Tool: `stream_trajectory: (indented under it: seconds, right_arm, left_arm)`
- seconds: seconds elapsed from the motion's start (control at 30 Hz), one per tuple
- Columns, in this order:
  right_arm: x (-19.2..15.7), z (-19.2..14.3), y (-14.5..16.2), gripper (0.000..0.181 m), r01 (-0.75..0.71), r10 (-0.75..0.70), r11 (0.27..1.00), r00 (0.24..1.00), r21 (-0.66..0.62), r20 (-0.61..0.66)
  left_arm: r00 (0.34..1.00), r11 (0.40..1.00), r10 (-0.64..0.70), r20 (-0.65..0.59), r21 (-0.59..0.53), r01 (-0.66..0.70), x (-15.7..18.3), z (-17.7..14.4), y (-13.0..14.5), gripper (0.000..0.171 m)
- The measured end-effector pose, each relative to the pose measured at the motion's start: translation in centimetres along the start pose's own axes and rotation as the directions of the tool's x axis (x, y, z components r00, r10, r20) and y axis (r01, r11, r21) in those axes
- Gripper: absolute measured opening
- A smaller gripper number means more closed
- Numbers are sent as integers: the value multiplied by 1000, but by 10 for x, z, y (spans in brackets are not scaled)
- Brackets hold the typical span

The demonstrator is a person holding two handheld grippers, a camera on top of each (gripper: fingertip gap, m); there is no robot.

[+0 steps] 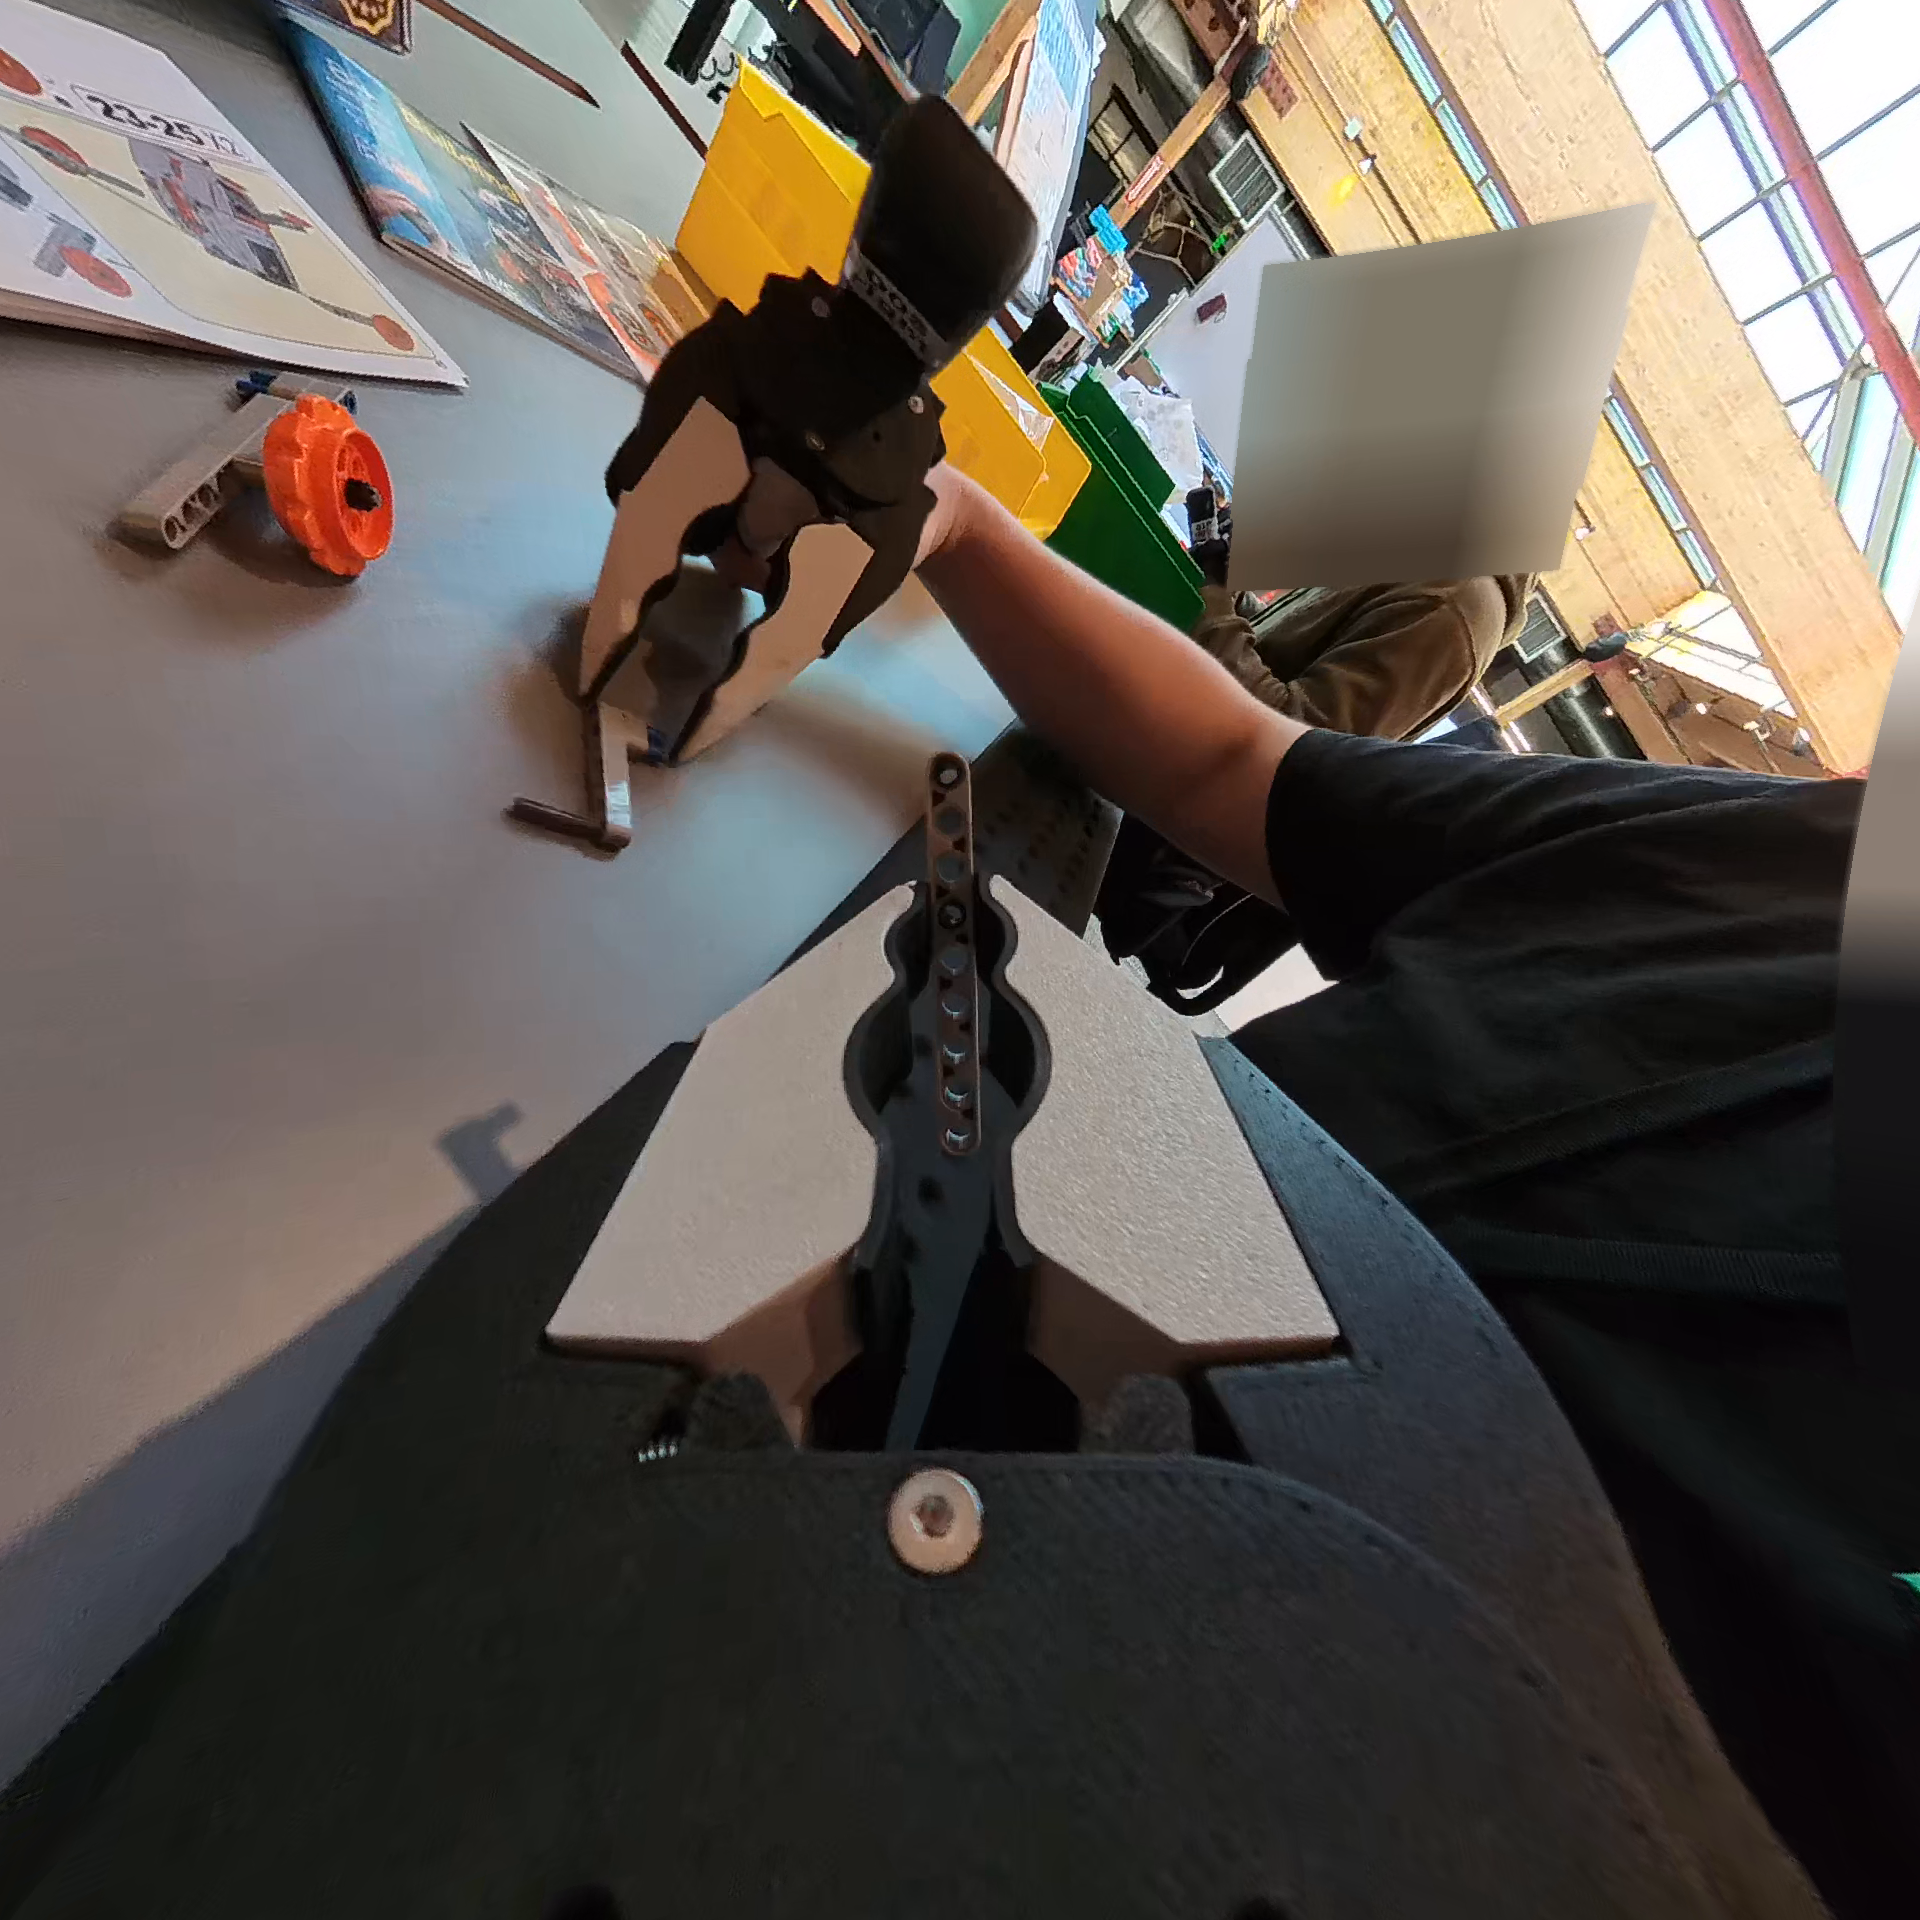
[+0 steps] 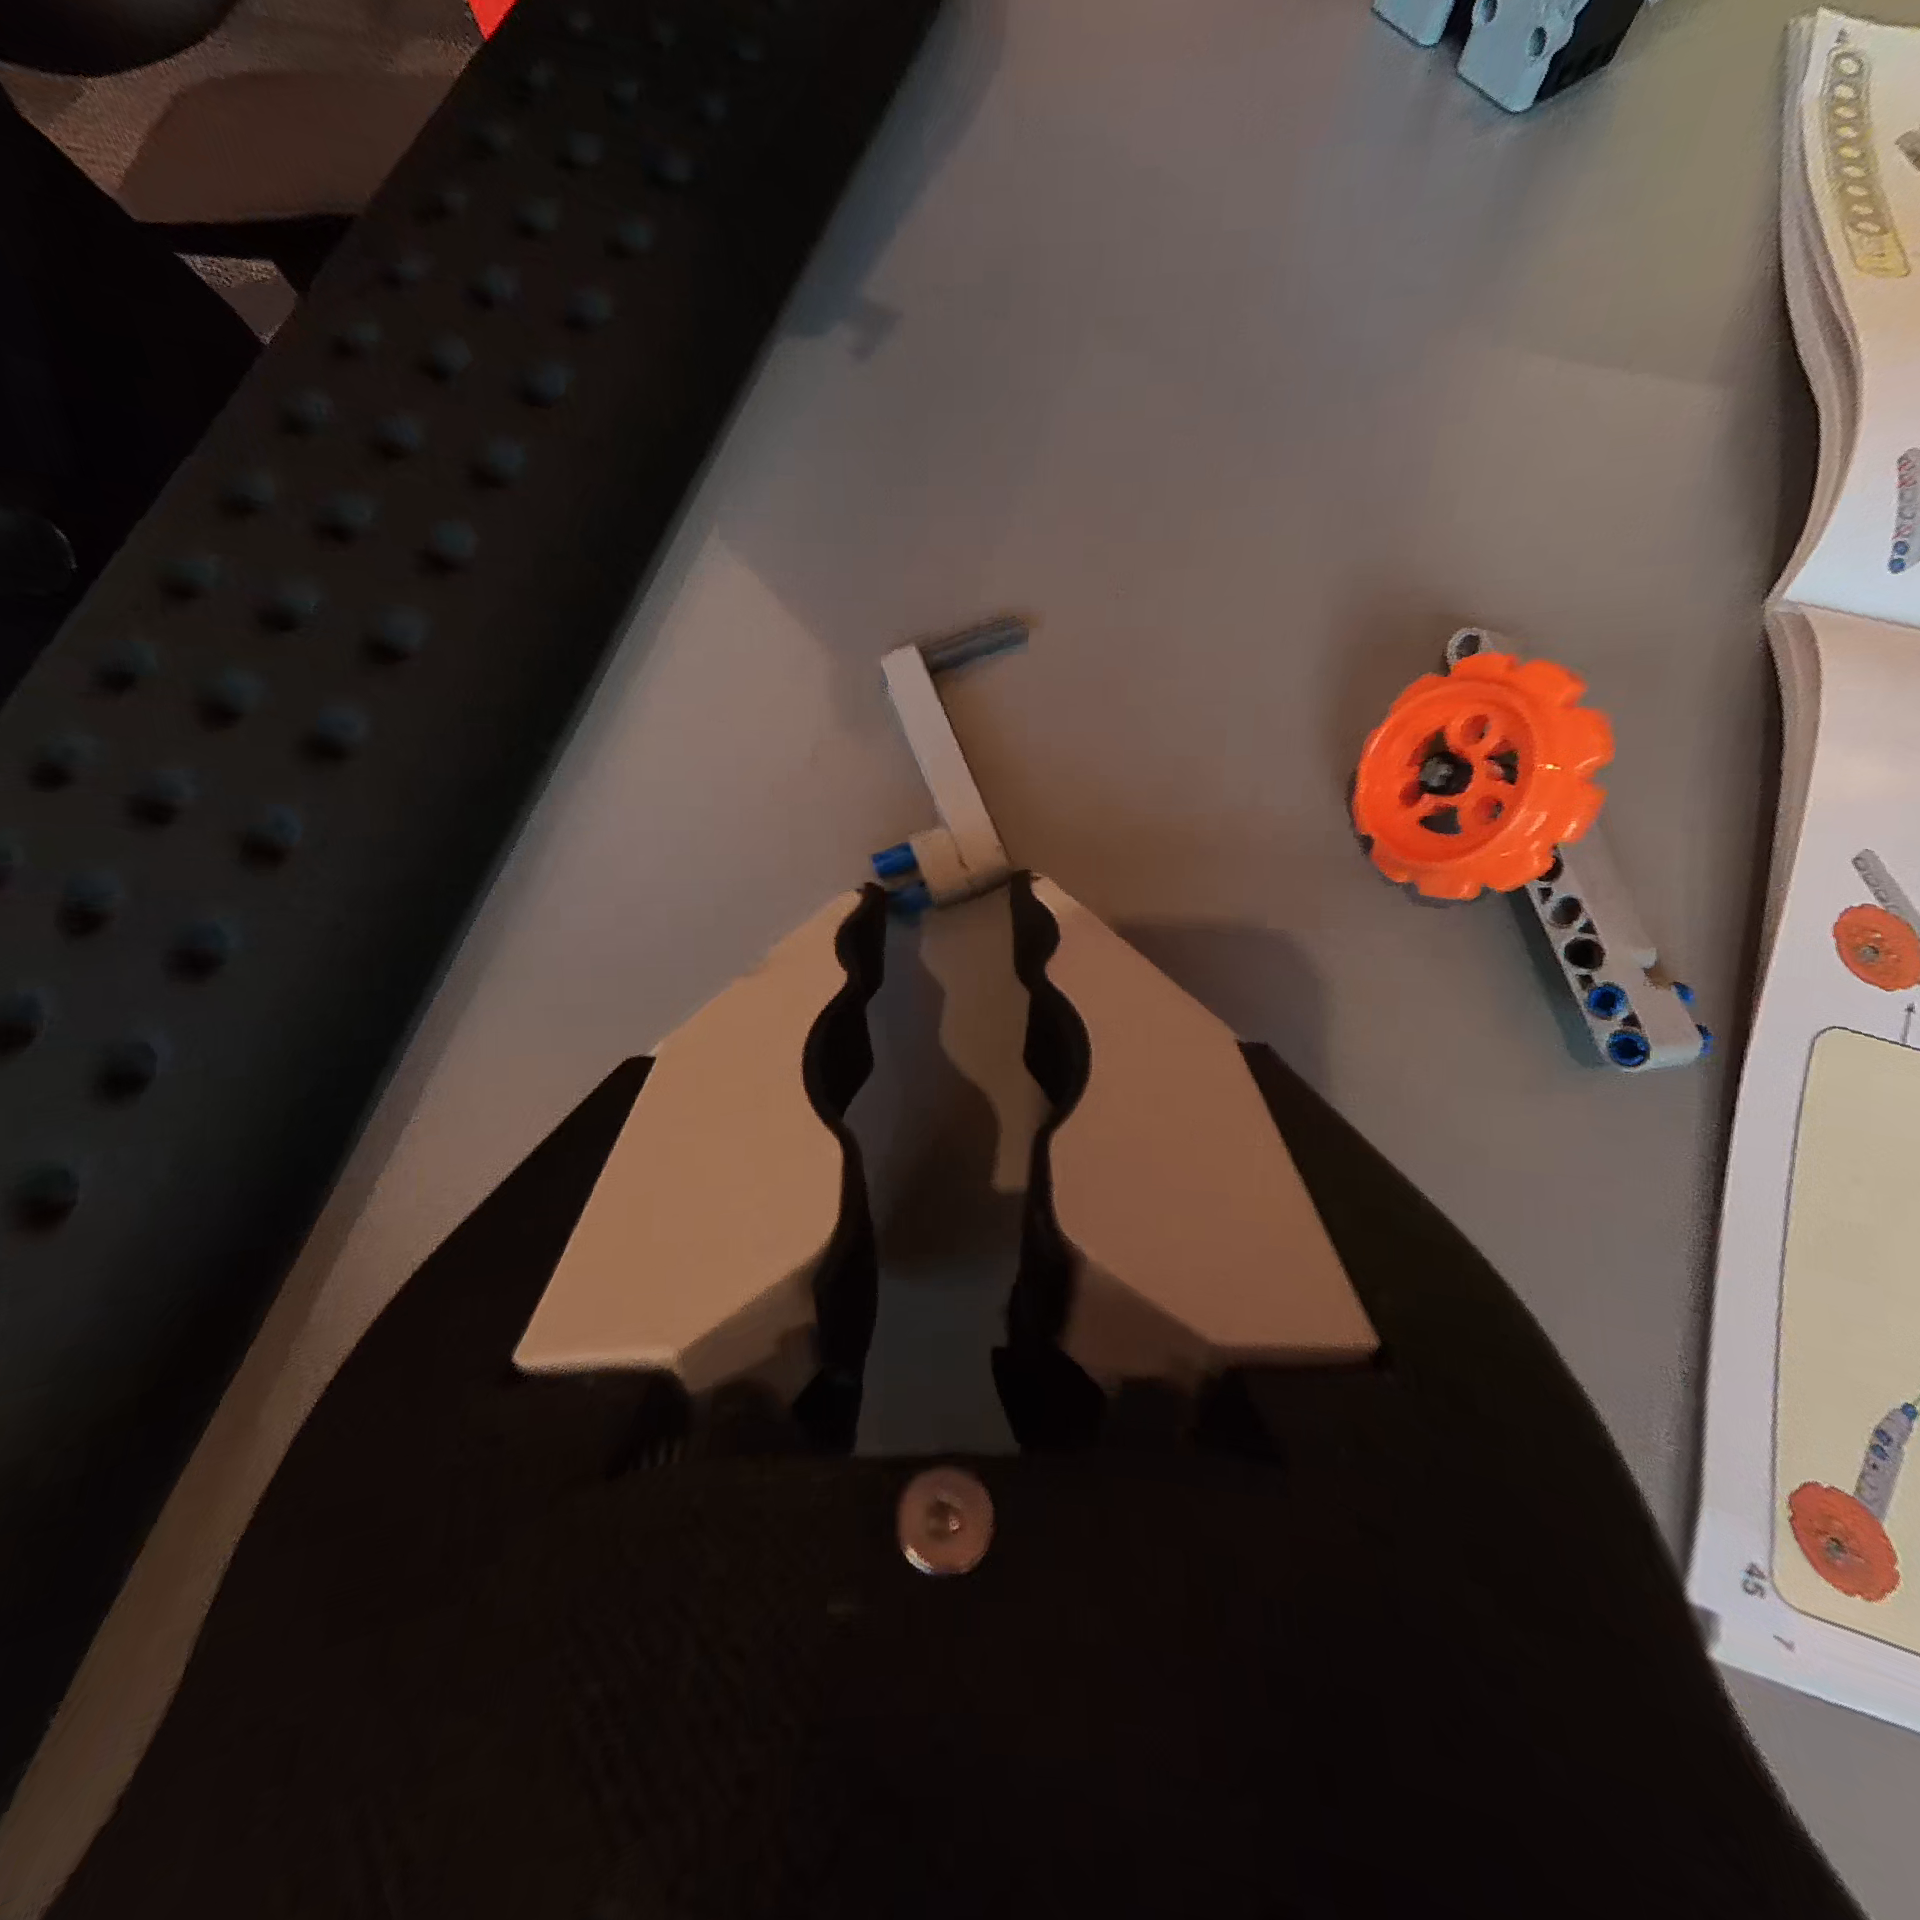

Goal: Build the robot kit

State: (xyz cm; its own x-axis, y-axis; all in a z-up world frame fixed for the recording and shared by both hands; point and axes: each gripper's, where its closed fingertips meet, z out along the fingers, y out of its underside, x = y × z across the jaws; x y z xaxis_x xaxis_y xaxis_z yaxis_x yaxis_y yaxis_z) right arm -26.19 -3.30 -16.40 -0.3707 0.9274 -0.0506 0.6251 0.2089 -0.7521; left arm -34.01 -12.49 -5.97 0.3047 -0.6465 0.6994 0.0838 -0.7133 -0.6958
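Left gripper (image 1: 951,904): my fingers pinch a thin grey holed beam (image 1: 952,971), held above the grey surface (image 1: 260,935). Right gripper (image 2: 945,894): fingers spread, tips at the blue-pinned end of a small grey crank piece (image 2: 940,769) lying on the surface. Nearby: orange wheel on a beam (image 2: 1481,774), open instruction booklet (image 2: 1839,1247).

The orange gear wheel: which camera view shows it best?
The right wrist view: the orange gear wheel faces the camera, showing its teeth and hub holes on the grey beam. The left wrist view shows it smaller, obliquely, near the instruction booklet.
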Motion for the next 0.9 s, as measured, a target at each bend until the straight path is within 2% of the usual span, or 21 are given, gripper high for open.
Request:
stream_trajectory:
  seconds: [0.23, 0.33, 0.47, 0.53, 0.7, 0.83, 0.87, 0.9]
  right_arm:
    - [-3, -5, 0, 22, -12, 15, 999, 997, 38, -80]
    - [-7, -6, -1, 22, -46, 49, 998, 996, 52, -74]
    - [-12, -8, -6, 22, -200, 201, 977, 980, 77, -5]
    - [-12, -11, -8, 22, -329, 326, 940, 944, 85, 51]
    - [-15, -17, -17, 22, -633, 599, 770, 761, 82, 250]
    - [-9, -25, -25, 21, -837, 759, 546, 515, 42, 397]
    - [-7, -29, -26, 2, -867, 775, 497, 455, 22, 438]
    - [-4, -35, -29, 1, -895, 782, 446, 399, 17, 479]
  left_arm:
    - [1000, 1000, -31, -3, 1, 31, -5, -1, -5, 6]
    - [999, 999, -36, -5, -5, 36, -7, 2, -7, 5]
    - [999, 999, -39, -6, -13, 39, -9, 6, -8, 5]
    - [999, 999, -30, 17, -24, 31, -14, 7, -7, 5]
    - [989, 996, 72, 128, -66, -64, -29, 8, -3, 6]
    - [988, 995, 75, 132, -73, -65, -32, 8, 0, 5]
    - [989, 996, 68, 128, -66, -60, -32, 8, -1, 5]
    - [990, 996, 66, 127, -60, -59, -32, 7, -1, 5]
